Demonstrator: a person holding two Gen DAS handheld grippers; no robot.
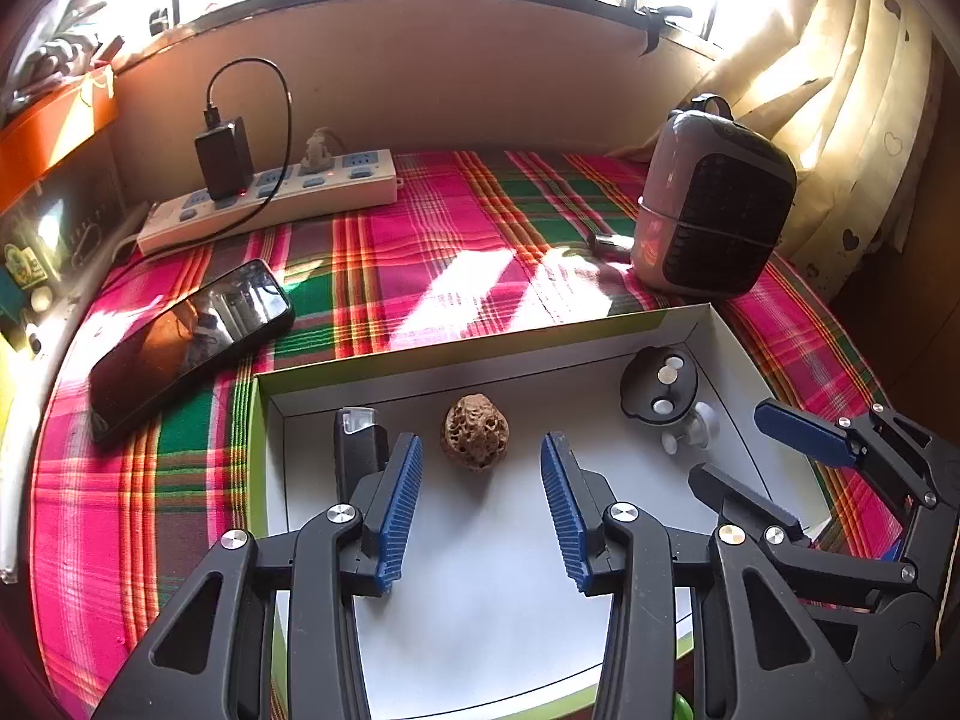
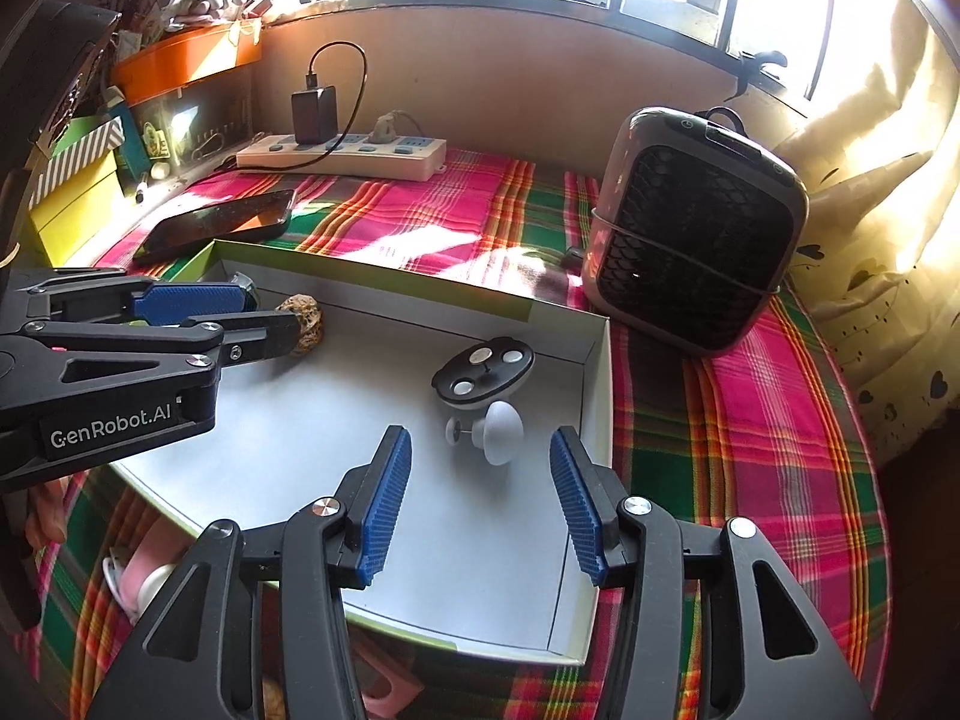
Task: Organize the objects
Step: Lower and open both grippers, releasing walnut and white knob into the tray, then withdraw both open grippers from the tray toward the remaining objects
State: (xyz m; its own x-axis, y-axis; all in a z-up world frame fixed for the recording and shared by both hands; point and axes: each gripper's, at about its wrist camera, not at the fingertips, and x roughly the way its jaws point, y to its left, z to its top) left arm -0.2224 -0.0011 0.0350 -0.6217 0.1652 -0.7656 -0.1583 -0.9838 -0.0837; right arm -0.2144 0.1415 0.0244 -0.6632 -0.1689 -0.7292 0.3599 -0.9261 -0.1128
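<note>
A shallow white box with a green rim (image 1: 606, 324) (image 2: 384, 285) lies on the plaid cloth. In it rest a wrinkled brown walnut (image 1: 474, 429) (image 2: 307, 324), a black lighter-like piece (image 1: 355, 438), and a black round disc on a white knob mount (image 1: 660, 387) (image 2: 485, 369). My left gripper (image 1: 480, 447) (image 2: 273, 312) is open over the box, its blue pads standing apart on either side of the walnut without touching it. The right gripper (image 2: 480, 441) (image 1: 735, 444) is open too. The white knob (image 2: 503, 423) lies just ahead of its tips, untouched.
A black phone (image 1: 186, 342) lies left of the box. Behind it is a white power strip (image 1: 270, 198) with a plugged charger. A grey fan heater (image 1: 714, 204) stands at the back right by the curtain. Boxes are stacked at the far left (image 2: 78, 180), and pink items (image 2: 150, 576) lie under the box's near edge.
</note>
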